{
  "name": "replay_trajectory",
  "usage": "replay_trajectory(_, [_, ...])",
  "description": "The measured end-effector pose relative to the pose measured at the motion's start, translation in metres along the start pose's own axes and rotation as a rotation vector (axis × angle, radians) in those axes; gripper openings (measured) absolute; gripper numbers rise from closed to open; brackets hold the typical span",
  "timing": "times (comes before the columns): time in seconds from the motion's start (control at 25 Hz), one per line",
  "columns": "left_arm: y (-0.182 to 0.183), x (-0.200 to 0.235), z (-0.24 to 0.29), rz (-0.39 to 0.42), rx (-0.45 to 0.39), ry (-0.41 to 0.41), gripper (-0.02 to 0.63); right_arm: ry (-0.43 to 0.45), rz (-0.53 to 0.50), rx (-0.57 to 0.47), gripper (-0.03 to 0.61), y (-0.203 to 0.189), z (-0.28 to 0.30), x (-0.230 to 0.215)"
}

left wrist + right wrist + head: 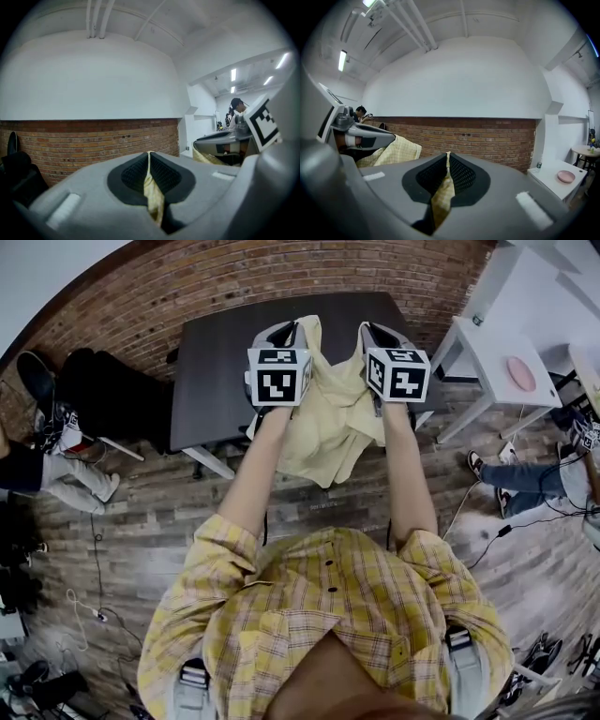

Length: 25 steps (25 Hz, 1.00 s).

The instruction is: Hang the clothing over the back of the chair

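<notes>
Legs (66,474) of a seated person stretch over the wood floor (159,521), left of the dark worktop (211,362). Behind the worktop runs a brick wall (187,287).

Over the worktop, left of its middle, the left gripper (286,332) points roughly level toward the wall. Its fingers (133,176) are clamped together on a fold of the pale yellow garment (328,427), with only that thin cloth between the ribbed pads.

The garment hangs spread between the two grippers above the worktop. Its top edge is stretched from one grip to the other, and its lower folds droop past the worktop's near edge, toward the holder's plaid shirt (328,615).

Over the worktop's right part, the right gripper (373,332) points the same way, level with the left one. Its fingers (461,176) are likewise nipped shut on a fold of the garment, which trails down out of the pads toward the camera.

Right of the dark worktop stands a white worktop (487,334) carrying a pink plate (521,375). Nearer than that, more legs (525,479) in jeans lie on the floor.
</notes>
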State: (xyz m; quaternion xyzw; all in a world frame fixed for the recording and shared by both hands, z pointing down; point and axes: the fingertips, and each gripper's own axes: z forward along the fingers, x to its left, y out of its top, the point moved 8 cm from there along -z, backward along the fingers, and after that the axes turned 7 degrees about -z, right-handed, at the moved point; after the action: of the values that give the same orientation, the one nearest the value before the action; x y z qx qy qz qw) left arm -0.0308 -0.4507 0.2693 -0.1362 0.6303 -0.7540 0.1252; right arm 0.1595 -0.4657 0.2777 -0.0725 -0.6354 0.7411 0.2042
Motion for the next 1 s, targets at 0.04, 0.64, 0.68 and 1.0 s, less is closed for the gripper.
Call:
replay_trajectory(0.04, [-0.003, 0.001, 0.004, -0.003, 0.016, 0.002, 0.008, 0.002, 0.005, 0.014, 0.025, -0.004, 0.003, -0.001])
replay_trajectory(0.64, [-0.02, 0.007, 0.019, -0.023, 0.078, -0.008, 0.066, 0.013, 0.009, 0.138, 0.149, -0.03, 0.022, 0.002])
replay_trajectory(0.68, [-0.02, 0.006, 0.018, -0.023, 0.077, -0.011, 0.066, 0.012, -0.005, 0.153, 0.152, -0.031, 0.021, 0.002])
replay_trajectory(1.0, [-0.02, 0.0, 0.008, -0.015, 0.064, -0.029, 0.066, 0.029, -0.068, 0.264, 0.189, -0.044, 0.01, 0.006])
